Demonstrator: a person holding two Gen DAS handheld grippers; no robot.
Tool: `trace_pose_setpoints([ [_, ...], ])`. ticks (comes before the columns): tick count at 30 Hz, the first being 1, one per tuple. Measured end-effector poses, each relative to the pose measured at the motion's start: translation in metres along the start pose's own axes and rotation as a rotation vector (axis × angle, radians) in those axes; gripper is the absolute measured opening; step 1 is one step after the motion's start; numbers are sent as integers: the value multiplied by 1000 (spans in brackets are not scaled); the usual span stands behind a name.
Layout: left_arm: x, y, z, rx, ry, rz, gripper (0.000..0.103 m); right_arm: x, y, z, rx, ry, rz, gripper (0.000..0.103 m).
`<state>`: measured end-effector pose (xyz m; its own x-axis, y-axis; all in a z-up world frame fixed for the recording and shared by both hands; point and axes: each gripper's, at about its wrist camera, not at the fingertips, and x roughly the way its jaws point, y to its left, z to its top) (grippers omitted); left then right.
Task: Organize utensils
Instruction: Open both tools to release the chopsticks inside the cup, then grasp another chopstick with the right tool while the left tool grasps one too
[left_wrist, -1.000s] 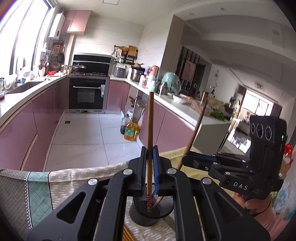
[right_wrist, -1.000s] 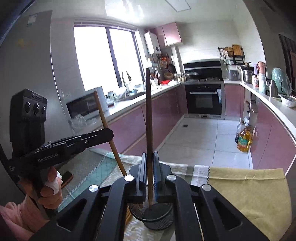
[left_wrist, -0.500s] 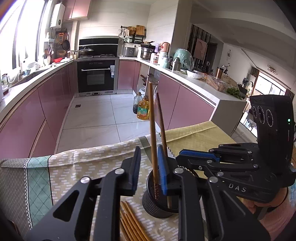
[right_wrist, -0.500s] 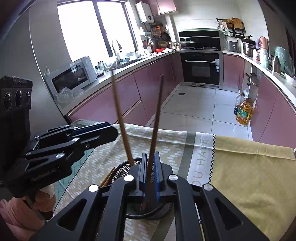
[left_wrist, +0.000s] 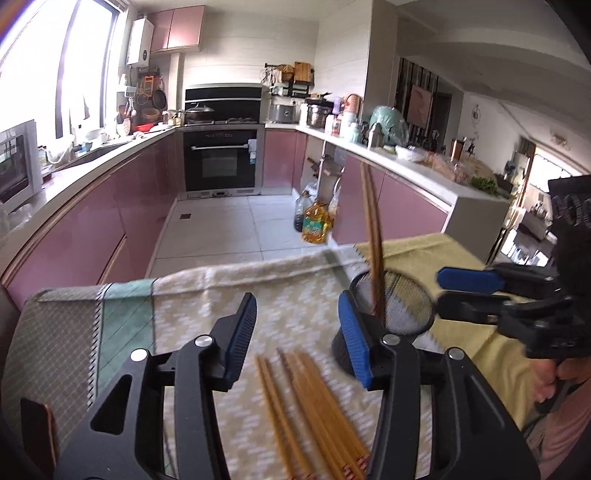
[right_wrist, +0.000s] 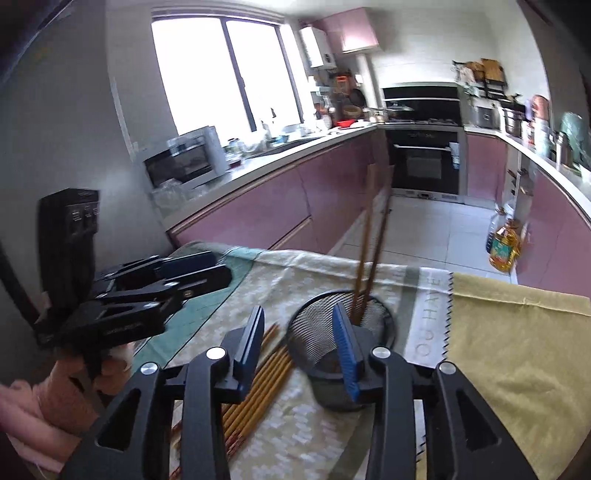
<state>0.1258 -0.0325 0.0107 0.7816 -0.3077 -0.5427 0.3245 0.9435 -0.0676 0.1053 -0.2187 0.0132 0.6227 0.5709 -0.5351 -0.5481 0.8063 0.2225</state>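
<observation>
Left gripper is opening with nothing between its jaws, and so is the right gripper — both spread and empty. Two chopsticks stand leaning in the mesh holder, which sits on the patterned cloth over the desk. The rest of the chopsticks lie loose in a bunch on the cloth, just beside the holder's base and under the left gripper.

Judging from this, the drop of one pair is done and the step in hand is going back for more. The next move calls for lowering a gripper to the bunch and pinching one stick near its upper end — not two at once, since they lie touching. Then it must be tipped upright and fed into the holder without knocking the pair already there or tipping the holder.
</observation>
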Motion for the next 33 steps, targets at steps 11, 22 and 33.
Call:
trace_pose_setpoints([
  [11, 15, 30, -88, 26, 236, 65, 44, 63, 17, -65, 69, 230, 5, 40],
  [22, 26, 21, -102, 25, 283, 49, 42, 78, 21, -74, 88, 260, -53, 37],
  [33, 30, 21, -107, 20, 303, 43, 41, 90, 26, -74, 73, 281, -93, 33],
])
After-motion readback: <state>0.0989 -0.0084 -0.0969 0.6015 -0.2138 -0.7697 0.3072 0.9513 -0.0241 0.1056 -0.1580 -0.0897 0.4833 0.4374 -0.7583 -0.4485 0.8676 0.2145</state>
